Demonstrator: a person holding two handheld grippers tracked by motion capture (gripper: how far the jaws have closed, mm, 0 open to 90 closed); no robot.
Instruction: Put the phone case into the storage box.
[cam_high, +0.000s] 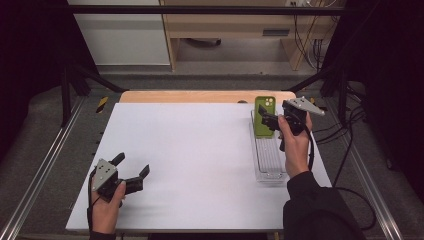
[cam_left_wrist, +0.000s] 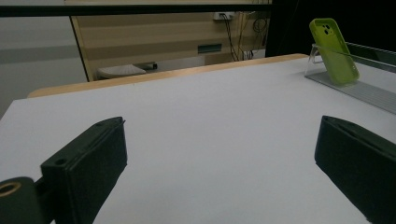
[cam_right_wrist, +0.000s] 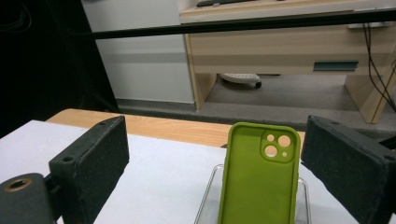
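Your right gripper (cam_high: 272, 120), jaws spread, hovers at the green phone case (cam_right_wrist: 259, 179) standing in the clear tray (cam_high: 270, 160) at far right. Next, close on its edges. Left gripper (cam_high: 131, 172) idles spread, near left.

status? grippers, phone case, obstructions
Right gripper open, jaws either side of the green phone case, no grip yet. Case upright in clear rack. Left gripper open, idle. Nothing blocking.

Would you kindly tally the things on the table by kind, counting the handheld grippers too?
Green phone case: 1
Clear slotted rack: 1
Handheld grippers: 2, the left gripper and the right gripper
Total: 4
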